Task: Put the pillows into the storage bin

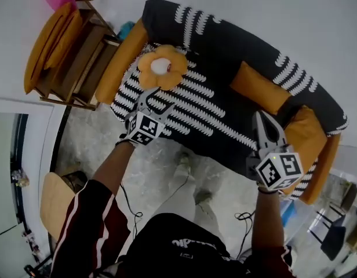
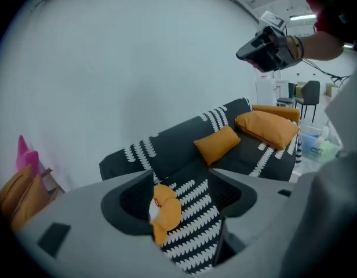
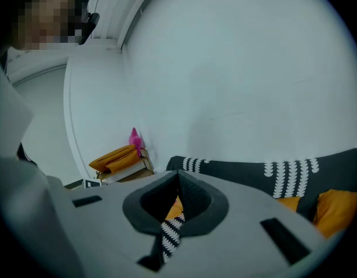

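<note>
Hovering over the sofa (image 1: 225,97) with left gripper (image 1: 152,104) released just below the flower pillow (image 1: 161,66), upper centre, and right gripper (image 1: 262,120) clenched empty, lower right.

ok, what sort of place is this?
Probably a mock living-room corner in a lab or office: a patterned sofa with a flower pillow, a wooden shelf by a bare white wall, and office chairs beyond.

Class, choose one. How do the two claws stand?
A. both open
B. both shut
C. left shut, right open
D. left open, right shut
D: the left claw has its jaws apart, the sofa showing between them; the right claw has its jaws together.
</note>
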Action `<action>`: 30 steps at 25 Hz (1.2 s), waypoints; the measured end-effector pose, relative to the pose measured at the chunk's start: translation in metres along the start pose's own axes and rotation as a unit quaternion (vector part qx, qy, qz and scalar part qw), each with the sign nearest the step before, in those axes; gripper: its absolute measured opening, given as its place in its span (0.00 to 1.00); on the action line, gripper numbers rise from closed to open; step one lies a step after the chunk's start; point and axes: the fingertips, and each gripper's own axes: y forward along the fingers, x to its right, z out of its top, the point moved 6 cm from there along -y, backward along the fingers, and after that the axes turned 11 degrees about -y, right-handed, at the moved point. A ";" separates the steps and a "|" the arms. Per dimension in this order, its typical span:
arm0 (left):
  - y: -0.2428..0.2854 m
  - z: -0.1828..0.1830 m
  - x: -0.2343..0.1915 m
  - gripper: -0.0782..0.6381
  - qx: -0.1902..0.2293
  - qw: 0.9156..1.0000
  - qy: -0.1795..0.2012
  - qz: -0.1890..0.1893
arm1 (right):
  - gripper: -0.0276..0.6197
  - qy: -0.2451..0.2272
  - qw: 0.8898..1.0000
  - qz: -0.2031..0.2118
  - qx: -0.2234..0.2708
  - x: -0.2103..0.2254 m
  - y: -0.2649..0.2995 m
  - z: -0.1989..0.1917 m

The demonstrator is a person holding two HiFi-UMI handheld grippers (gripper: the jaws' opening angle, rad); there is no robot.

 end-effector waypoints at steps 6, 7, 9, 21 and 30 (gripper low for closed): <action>0.079 -0.054 -0.021 0.51 -0.039 0.999 0.031 -0.010 | 0.05 0.034 0.999 -0.024 -0.017 0.010 0.033 -0.035; 0.091 -0.063 -0.025 0.51 -0.045 0.998 0.037 -0.009 | 0.05 0.039 0.999 -0.027 -0.022 0.012 0.037 -0.042; 0.114 -0.082 -0.031 0.51 -0.057 0.997 0.047 -0.010 | 0.05 0.047 0.998 -0.032 -0.034 0.014 0.046 -0.058; 0.223 -0.187 -0.066 0.51 -0.153 0.986 0.062 -0.005 | 0.05 0.068 0.992 -0.063 -0.089 0.012 0.058 -0.131; 0.258 -0.224 -0.077 0.52 -0.194 0.973 0.120 0.025 | 0.05 0.073 0.986 -0.076 -0.127 0.016 0.059 -0.174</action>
